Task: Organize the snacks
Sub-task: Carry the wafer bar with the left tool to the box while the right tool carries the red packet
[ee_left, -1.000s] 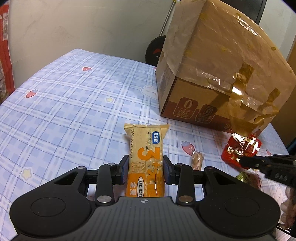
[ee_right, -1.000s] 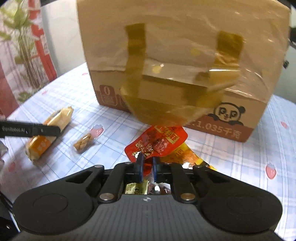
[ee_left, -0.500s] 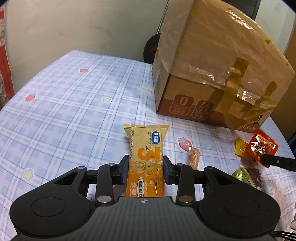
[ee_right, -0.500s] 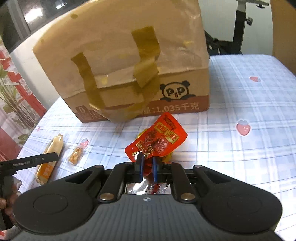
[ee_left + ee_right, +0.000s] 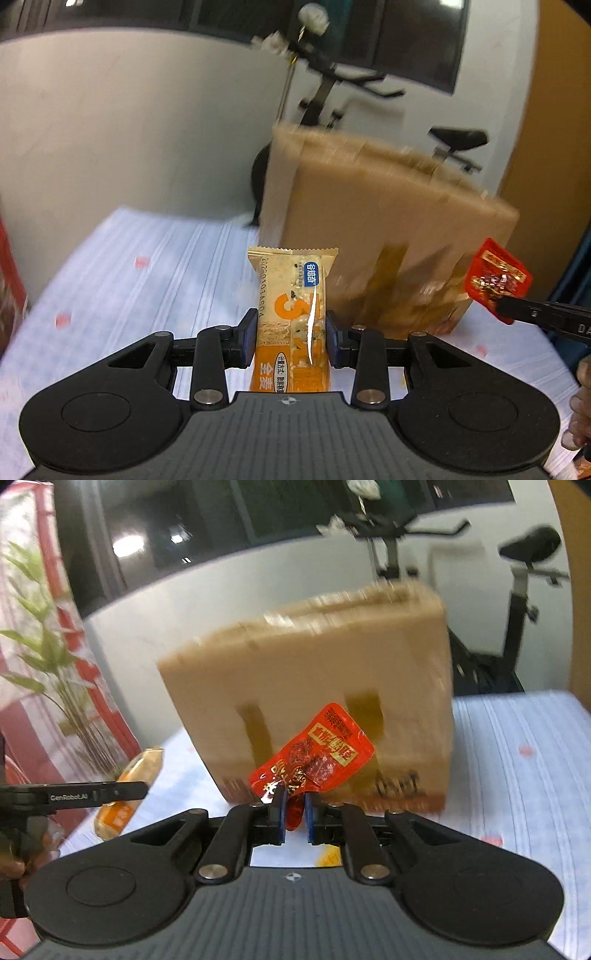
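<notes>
Left gripper [image 5: 290, 339] around orange bar [image 5: 291, 317]

A home room: an exercise bike [image 5: 517, 602] behind a table [image 5: 524, 760] (checked cloth with strawberries).

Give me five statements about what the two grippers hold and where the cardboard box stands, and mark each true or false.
1. The left gripper is clamped on an orange snack bar. True.
2. The right gripper is empty. False: it pinches a red snack packet by its lower edge.
3. The cardboard box stands on the checked tablecloth. True.
4. The red snack packet lies flat on the tablecloth. False: it is held up in front of the box.
5. The exercise bike stands in front of the box. False: it stands behind the box, by the wall.
</notes>
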A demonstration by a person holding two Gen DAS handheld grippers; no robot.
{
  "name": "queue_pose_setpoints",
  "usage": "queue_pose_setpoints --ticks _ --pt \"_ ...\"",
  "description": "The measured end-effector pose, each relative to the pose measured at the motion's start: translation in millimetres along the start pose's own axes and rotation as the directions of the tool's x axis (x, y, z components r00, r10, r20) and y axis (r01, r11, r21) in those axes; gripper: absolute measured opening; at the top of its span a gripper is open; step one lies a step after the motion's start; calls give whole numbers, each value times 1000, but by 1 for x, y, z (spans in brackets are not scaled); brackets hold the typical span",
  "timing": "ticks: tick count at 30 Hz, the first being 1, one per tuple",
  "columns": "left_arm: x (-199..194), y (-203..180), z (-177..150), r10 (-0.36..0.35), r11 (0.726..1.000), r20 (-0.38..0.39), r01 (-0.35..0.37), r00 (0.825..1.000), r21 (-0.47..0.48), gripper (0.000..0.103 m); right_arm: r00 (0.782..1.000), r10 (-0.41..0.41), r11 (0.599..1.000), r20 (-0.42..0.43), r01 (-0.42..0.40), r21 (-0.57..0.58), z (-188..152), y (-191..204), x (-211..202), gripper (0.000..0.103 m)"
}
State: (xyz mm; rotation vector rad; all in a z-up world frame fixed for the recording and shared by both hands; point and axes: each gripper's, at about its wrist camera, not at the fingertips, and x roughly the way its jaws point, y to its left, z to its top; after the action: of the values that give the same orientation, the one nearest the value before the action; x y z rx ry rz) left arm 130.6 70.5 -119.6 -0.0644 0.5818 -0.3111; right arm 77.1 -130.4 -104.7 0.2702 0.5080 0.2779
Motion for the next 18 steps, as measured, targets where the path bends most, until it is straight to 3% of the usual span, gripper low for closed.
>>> queue_pose_setpoints --ticks 5,9,14,18 --pt "-9 -15 41 -39 998 95 34 995 52 39 996 18 999 84 -14 -42 37 6 -7 11" --pt "-7 -31 73 -55 994 153 41 987 97 39 993 -12 996 116 22 -83 69 8 2 11" --pt "18 -51 109 -71 991 176 48 982 127 39 992 -48 995 115 58 -83 97 0 25 11" --pt "52 -61 131 -20 988 165 -5 986 153 39 993 -77 996 89 81 -37 114 -11 50 11"
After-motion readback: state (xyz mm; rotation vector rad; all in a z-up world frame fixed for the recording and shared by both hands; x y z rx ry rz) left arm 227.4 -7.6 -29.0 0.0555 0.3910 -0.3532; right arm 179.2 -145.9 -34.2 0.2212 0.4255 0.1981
